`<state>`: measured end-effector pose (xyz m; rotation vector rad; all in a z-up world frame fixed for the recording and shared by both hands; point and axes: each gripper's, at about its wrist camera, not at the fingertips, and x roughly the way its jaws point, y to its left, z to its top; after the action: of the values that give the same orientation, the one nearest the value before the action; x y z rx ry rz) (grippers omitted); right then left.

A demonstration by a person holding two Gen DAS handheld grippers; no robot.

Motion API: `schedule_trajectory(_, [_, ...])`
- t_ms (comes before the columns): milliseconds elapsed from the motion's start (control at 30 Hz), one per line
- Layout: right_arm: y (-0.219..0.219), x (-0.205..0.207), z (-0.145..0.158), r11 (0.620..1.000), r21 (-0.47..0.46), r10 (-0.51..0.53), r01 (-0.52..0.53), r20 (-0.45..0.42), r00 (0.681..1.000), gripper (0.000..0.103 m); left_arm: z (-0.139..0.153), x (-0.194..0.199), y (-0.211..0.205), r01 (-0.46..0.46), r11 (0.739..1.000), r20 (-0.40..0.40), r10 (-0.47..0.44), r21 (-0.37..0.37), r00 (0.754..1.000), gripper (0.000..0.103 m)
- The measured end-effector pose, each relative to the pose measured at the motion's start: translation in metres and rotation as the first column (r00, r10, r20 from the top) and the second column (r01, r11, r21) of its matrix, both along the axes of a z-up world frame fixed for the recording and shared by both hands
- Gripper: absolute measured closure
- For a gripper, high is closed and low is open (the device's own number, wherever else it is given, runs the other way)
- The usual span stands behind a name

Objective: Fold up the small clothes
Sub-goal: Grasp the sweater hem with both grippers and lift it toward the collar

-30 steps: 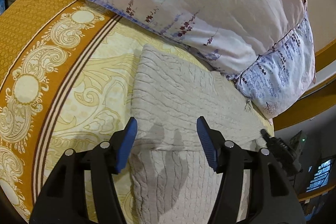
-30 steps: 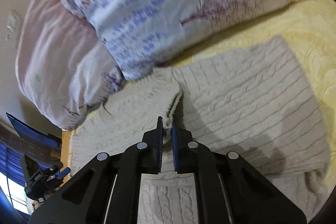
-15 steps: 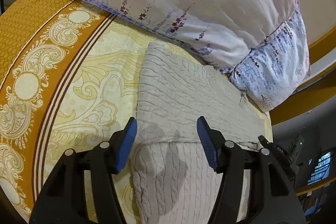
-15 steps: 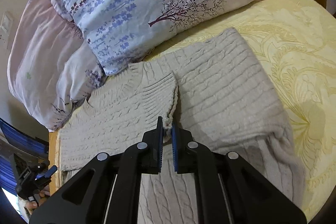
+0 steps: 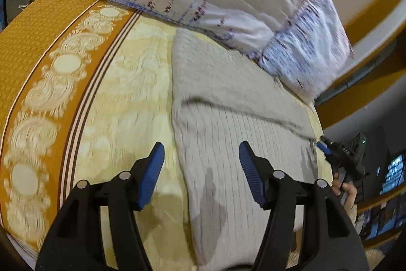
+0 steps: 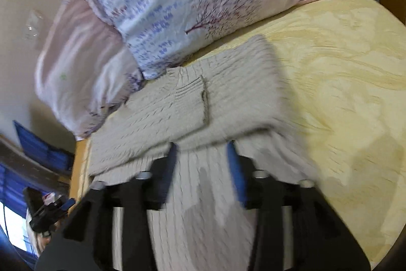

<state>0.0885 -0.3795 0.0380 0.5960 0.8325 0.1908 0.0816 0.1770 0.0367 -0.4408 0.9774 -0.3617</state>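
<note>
Right wrist view: the cream knit sweater (image 6: 223, 103) lies on the yellow bedspread (image 6: 342, 73), its folded-in sleeve cuff at about 12 o'clock from the right gripper (image 6: 203, 169), whose jaws are opening with nothing pinched between them — only knit below. The floral pillows (image 6: 177, 4) crowd the sweater's far edge at 11 o'clock. In the left wrist view the left gripper (image 5: 200, 172) stands wide and empty over the sweater's left edge, one finger above bare bedspread. The likely risk is that the loose, springy sleeve slides back open once released, or a finger snags the stitches on the next reach. The pillows could also catch the collar — spoiling a flat fold.
</note>
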Motion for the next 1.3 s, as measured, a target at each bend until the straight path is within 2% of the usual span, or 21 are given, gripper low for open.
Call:
schedule_trajectory(133, [-0.029,-0.051,-0.006,1.0,0.003,0.008,-0.008,0.009,1.0,0.045,-0.007,-0.033,-0.005,0.045,0.999,0.001,-0.045,0.003,0.999,0.042])
schedule_trajectory(333, [-0.046,-0.102,-0.032,0.998,0.057,0.04,-0.038,-0.049,0.998,0.045,-0.02,-0.065,-0.013,0.087,0.996,-0.005,-0.088,-0.034,0.996,0.042])
schedule_trajectory(433, [-0.044,-0.126,-0.04,0.987,0.129,0.096,-0.091,-0.031,0.995,0.045,-0.024,-0.084,-0.015,0.099,0.993,-0.003,-0.099,-0.066,0.995,0.042])
schedule_trajectory(500, [-0.041,-0.147,-0.046,0.97,0.183,0.168,-0.162,-0.016,0.986,0.045,-0.025,-0.098,-0.015,0.116,0.989,0.005,-0.116,-0.087,0.993,0.042])
schedule_trajectory(533, [-0.04,-0.155,-0.047,0.966,0.182,0.187,-0.181,-0.017,0.982,0.043,-0.025,-0.106,-0.014,0.127,0.987,0.009,-0.127,-0.093,0.992,0.042])
schedule_trajectory(633, [-0.04,-0.182,-0.059,0.962,0.164,0.228,-0.216,-0.057,0.972,0.026,-0.025,-0.128,-0.015,0.181,0.977,0.02,-0.18,-0.111,0.983,0.042])
schedule_trajectory(733, [-0.041,-0.187,-0.08,0.955,0.213,0.232,-0.208,-0.096,0.968,0.025,-0.033,-0.138,-0.015,0.245,0.961,0.006,-0.247,-0.129,0.969,0.042])
schedule_trajectory(800, [-0.039,-0.182,-0.093,0.941,0.267,0.24,-0.209,-0.09,0.967,0.025,-0.044,-0.139,-0.016,0.281,0.949,-0.028,-0.287,-0.143,0.957,0.042])
schedule_trajectory(900, [-0.035,-0.174,-0.107,0.922,0.312,0.264,-0.228,-0.078,0.961,0.025,-0.06,-0.139,-0.023,0.322,0.941,-0.08,-0.331,-0.108,0.94,0.042])
schedule_trajectory(1000, [-0.027,-0.165,-0.112,0.905,0.331,0.304,-0.267,-0.063,0.951,0.027,-0.072,-0.135,-0.031,0.325,0.941,-0.11,-0.334,-0.094,0.936,0.042])
schedule_trajectory(1133, [-0.019,-0.164,-0.108,0.881,0.343,0.356,-0.326,-0.027,0.934,0.048,-0.081,-0.126,-0.031,0.288,0.951,-0.129,-0.301,-0.109,0.945,0.044])
schedule_trajectory(1167, [-0.017,-0.165,-0.106,0.875,0.337,0.374,-0.347,-0.015,0.927,0.059,-0.082,-0.125,-0.029,0.279,0.951,-0.127,-0.295,-0.129,0.947,0.044])
schedule_trajectory(1200, [-0.016,-0.166,-0.104,0.872,0.333,0.385,-0.359,-0.012,0.923,0.064,-0.081,-0.123,-0.028,0.275,0.95,-0.123,-0.294,-0.149,0.948,0.045])
schedule_trajectory(1267, [-0.012,-0.168,-0.099,0.868,0.311,0.407,-0.387,-0.001,0.913,0.077,-0.081,-0.124,-0.027,0.28,0.94,-0.115,-0.305,-0.195,0.945,0.059])
schedule_trajectory(1300, [-0.011,-0.169,-0.097,0.865,0.3,0.42,-0.403,0.01,0.908,0.08,-0.081,-0.124,-0.028,0.284,0.937,-0.115,-0.311,-0.203,0.944,0.068])
